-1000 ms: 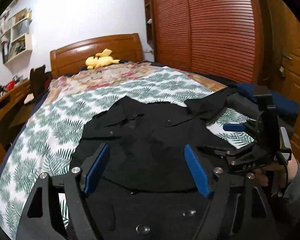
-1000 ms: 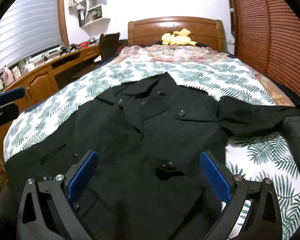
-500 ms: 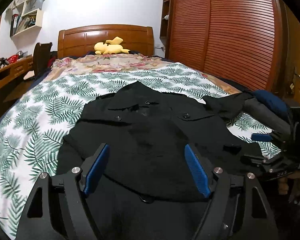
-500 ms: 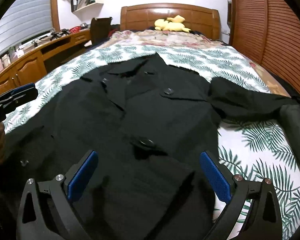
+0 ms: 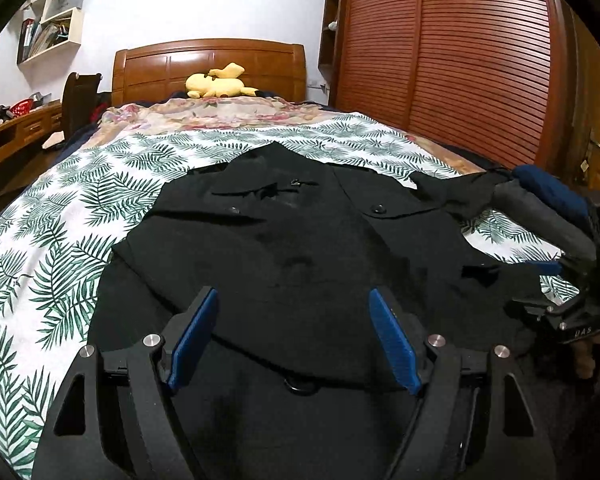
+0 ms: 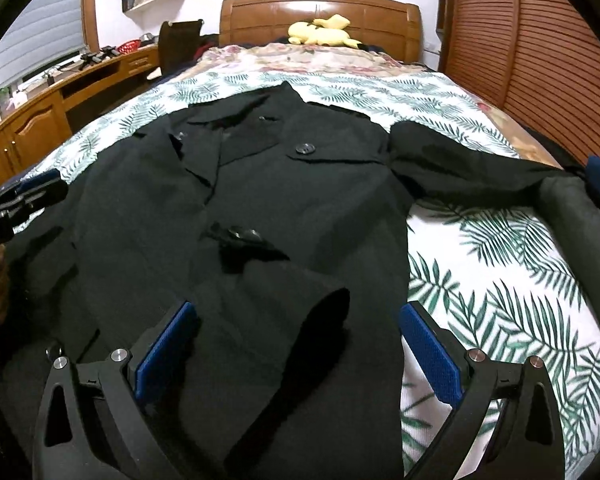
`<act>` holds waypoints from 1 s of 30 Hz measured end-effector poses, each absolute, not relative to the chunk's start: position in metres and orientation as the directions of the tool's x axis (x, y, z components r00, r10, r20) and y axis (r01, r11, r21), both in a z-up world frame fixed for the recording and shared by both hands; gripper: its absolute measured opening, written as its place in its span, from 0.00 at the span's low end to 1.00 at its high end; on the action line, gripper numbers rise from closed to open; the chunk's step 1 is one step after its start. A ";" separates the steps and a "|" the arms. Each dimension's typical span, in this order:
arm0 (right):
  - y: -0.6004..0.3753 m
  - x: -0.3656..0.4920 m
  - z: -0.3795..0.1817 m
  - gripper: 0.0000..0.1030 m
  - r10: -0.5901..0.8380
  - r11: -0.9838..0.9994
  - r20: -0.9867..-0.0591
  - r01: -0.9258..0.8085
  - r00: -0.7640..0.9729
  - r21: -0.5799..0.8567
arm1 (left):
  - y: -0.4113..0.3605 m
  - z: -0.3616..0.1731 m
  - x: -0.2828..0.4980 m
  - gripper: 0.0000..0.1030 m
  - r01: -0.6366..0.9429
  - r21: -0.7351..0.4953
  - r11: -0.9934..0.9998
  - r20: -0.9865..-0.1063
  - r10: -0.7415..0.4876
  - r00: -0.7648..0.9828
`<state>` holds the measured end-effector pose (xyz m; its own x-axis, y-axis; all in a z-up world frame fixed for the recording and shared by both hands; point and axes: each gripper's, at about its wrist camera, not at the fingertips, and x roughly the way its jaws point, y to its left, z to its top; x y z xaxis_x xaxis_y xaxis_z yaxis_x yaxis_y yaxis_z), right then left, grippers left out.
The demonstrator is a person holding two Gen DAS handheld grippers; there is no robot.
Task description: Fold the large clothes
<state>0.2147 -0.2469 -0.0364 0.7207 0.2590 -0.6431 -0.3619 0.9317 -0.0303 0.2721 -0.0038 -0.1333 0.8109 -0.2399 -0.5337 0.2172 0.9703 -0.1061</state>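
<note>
I see the black coat [image 6: 284, 184] spread front-up on the leaf-print bedspread [image 6: 500, 280], buttoned, collar far from both claws, one sleeve cuff folded across its lower front. My left gripper [image 5: 292, 336] stands wide apart over the hem, gripping nothing; my right gripper [image 6: 296, 344] is likewise spread, the cuff lying between its blue pads. Only the right view shows the outstretched sleeve full length; only the left shows the folded clothes pile [image 5: 548, 208] beyond it.
</note>
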 end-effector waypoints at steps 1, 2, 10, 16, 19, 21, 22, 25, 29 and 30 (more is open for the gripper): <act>-0.246 0.213 -0.037 0.92 0.260 0.931 -0.651 -0.365 0.713 -0.027 | -0.003 -0.132 0.272 0.76 0.218 -0.106 0.970 -0.532 -0.240 0.812; -0.246 0.210 -0.037 0.88 0.261 0.932 -0.656 -0.362 0.708 -0.020 | -0.003 -0.132 0.272 0.76 0.219 -0.105 0.970 -0.531 -0.241 0.813; -0.233 0.179 -0.035 0.08 0.296 0.909 -0.687 -0.416 0.663 -0.010 | -0.001 -0.122 0.265 0.76 0.246 -0.111 0.963 -0.511 -0.268 0.817; -0.251 0.142 -0.011 0.04 0.280 0.928 -0.639 -0.373 0.716 -0.012 | 0.010 -0.110 0.253 0.76 0.244 -0.128 0.961 -0.484 -0.276 0.830; -0.261 0.126 -0.004 0.04 0.270 0.938 -0.632 -0.346 0.726 0.004 | 0.017 -0.104 0.247 0.76 0.247 -0.140 0.959 -0.472 -0.284 0.835; -0.264 0.116 -0.003 0.04 0.258 0.943 -0.634 -0.332 0.729 0.002 | 0.020 -0.102 0.246 0.76 0.243 -0.136 0.960 -0.468 -0.279 0.838; -0.265 0.111 -0.003 0.04 0.253 0.945 -0.635 -0.326 0.730 0.001 | 0.022 -0.100 0.246 0.76 0.243 -0.135 0.961 -0.468 -0.278 0.839; -0.264 0.103 -0.006 0.04 0.232 0.951 -0.654 -0.311 0.720 -0.005 | 0.027 -0.098 0.245 0.76 0.241 -0.143 0.960 -0.459 -0.280 0.843; -0.265 0.098 0.003 0.28 0.173 0.965 -0.646 -0.259 0.743 -0.040 | 0.031 -0.095 0.242 0.76 0.244 -0.151 0.958 -0.449 -0.287 0.846; -0.265 0.099 0.008 0.35 0.163 0.968 -0.640 -0.249 0.751 -0.046 | 0.031 -0.095 0.242 0.76 0.245 -0.149 0.958 -0.447 -0.286 0.847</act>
<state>0.0987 -0.2653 0.0080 0.7506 0.1628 -0.6404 -0.2487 0.9675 -0.0455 0.2416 0.0307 -0.0948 0.8474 -0.2860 -0.4473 0.2447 0.9581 -0.1491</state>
